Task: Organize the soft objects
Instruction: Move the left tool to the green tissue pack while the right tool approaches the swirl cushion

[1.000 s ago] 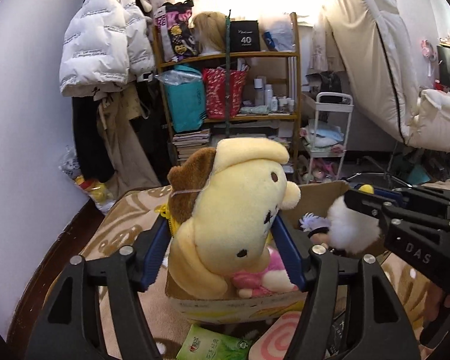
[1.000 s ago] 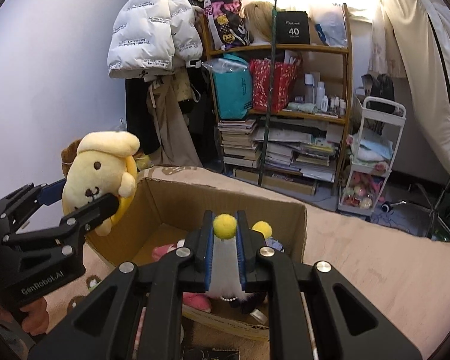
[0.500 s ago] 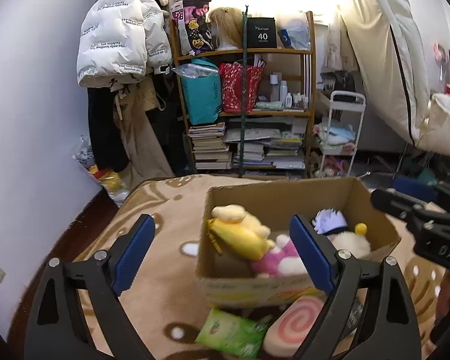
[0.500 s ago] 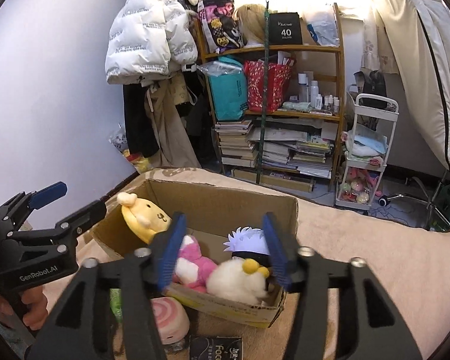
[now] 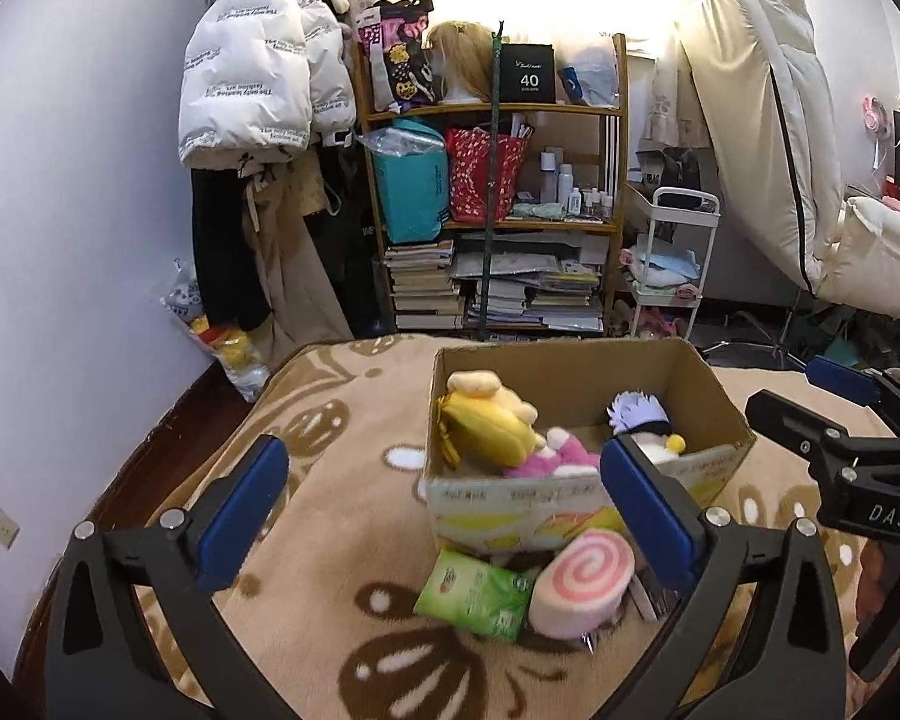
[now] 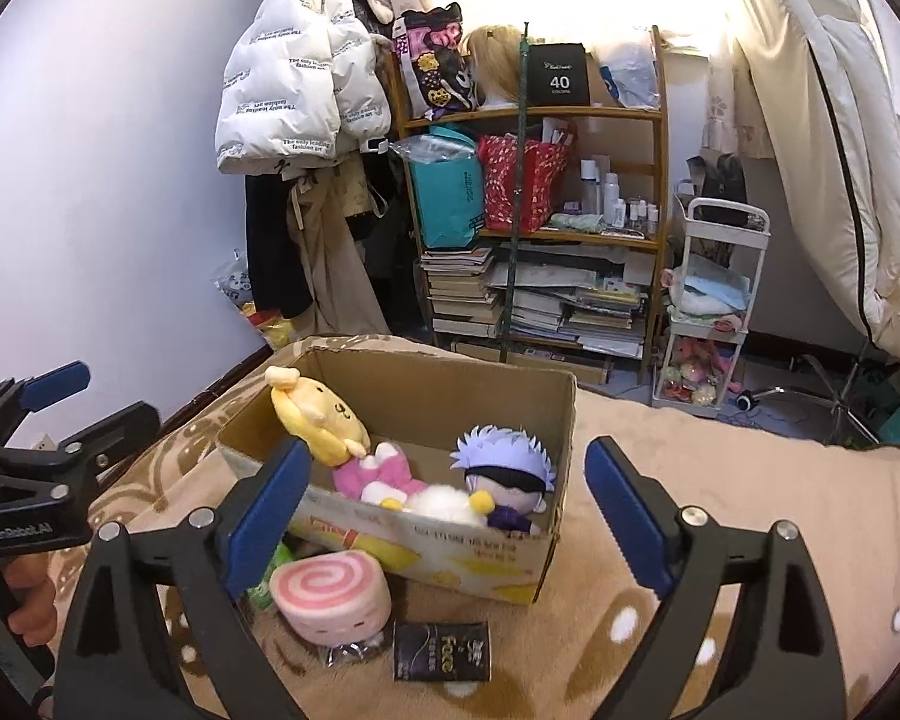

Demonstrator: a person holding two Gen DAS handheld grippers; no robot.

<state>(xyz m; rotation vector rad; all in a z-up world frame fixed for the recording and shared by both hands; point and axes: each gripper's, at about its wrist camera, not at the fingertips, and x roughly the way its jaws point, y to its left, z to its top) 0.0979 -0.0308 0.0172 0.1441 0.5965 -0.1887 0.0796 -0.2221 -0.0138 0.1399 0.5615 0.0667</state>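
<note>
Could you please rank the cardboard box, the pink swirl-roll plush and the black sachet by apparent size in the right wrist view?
1. Brown cardboard box
2. Pink swirl-roll plush
3. Black sachet

The roll and sachet lie nearer the camera, which flatters them.

- The left tongs [image 5: 444,507] are spread wide, the two blue-padded fingers [image 5: 243,510] well apart with nothing between the pads.
- The right tongs [image 6: 444,501] are likewise spread wide, their blue pads [image 6: 621,516] gripping nothing.
- In the left wrist view, the right tongs [image 5: 834,420] show to the right of the left tongs, level with them and pointing leftward; the person's fingers [image 5: 888,588] curl round the handle beneath.
- In the right wrist view, the left tongs [image 6: 84,402] show to the left of the right tongs, pointing rightward, with the person's left hand [image 6: 24,600] wrapped round the handle below.
- The two tongs are held side by side, well apart from each other.
</note>
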